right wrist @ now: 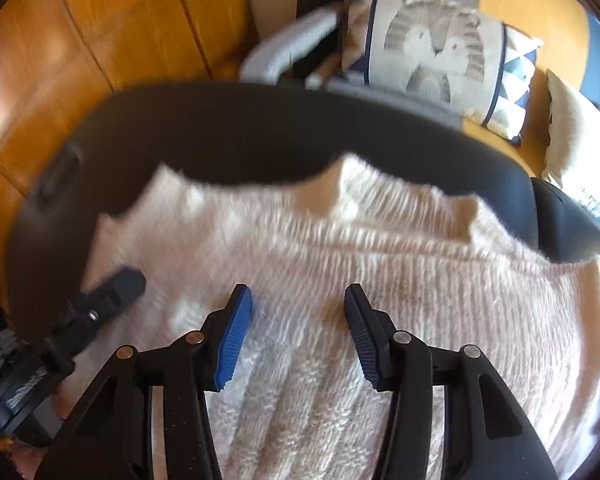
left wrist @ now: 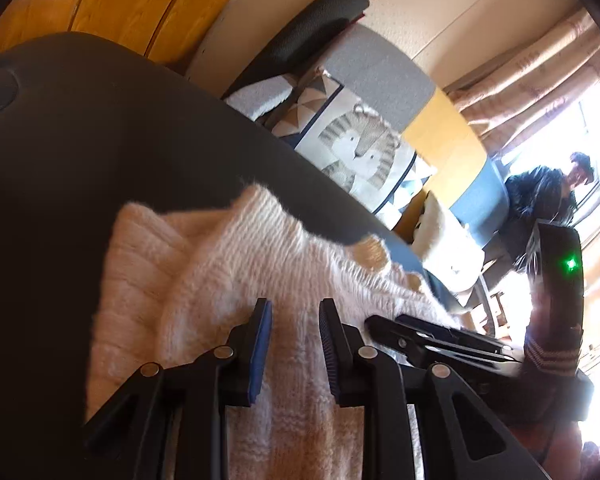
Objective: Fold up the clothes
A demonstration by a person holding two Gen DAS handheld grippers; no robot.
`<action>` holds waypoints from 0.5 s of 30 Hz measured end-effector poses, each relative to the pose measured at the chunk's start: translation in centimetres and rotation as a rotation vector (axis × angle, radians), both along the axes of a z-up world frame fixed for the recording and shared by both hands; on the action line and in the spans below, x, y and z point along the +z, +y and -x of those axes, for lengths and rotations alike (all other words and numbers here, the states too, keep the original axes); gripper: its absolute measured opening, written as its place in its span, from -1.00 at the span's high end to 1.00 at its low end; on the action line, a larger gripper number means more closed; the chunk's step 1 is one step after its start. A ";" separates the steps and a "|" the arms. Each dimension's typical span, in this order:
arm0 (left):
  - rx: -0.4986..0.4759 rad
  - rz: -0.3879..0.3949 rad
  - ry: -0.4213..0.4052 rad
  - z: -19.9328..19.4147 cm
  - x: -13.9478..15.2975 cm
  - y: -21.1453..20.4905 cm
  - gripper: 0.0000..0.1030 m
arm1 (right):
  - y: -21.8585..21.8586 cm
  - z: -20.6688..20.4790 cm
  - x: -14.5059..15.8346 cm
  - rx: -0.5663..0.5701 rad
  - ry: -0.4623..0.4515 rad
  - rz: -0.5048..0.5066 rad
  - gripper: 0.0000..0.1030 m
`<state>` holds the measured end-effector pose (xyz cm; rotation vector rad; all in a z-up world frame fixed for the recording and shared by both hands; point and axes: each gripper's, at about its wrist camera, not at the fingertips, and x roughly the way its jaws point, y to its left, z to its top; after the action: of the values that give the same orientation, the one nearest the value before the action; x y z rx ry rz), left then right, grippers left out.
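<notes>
A fuzzy pale pink knit sweater (left wrist: 236, 264) (right wrist: 340, 248) lies spread on a black table (left wrist: 100, 140) (right wrist: 240, 128) with rounded corners. My left gripper (left wrist: 294, 316) hovers low over the sweater's near part. Its blue pads (left wrist: 262, 332) stand a little apart and no cloth is pinched between them. My right gripper (right wrist: 298, 304) points steeply down over the middle of the sweater, open, with only the knit showing below the gap. Each gripper appears in the other's view: the right gripper (left wrist: 384, 322) at the sweater's right edge, the left gripper (right wrist: 128, 280) resting on its left side.
Behind the table stands a sofa with a lion-print cushion (left wrist: 360, 144) (right wrist: 432, 48) and a cream cushion (right wrist: 576, 148). A wooden floor (left wrist: 132, 4) (right wrist: 80, 40) runs round the far left. A person (left wrist: 548, 196) is by the bright window and curtain (left wrist: 532, 80).
</notes>
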<state>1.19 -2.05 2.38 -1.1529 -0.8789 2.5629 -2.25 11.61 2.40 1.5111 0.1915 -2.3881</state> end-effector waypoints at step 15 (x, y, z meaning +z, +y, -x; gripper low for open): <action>-0.038 -0.015 0.009 0.1 0.6 0.2 0.52 | 1.0 0.4 -2.3 -0.052 0.184 0.094 0.90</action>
<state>1.12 -1.85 2.99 -1.1423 -0.8640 2.5254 -2.65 12.62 0.07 1.2697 0.0795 -2.5392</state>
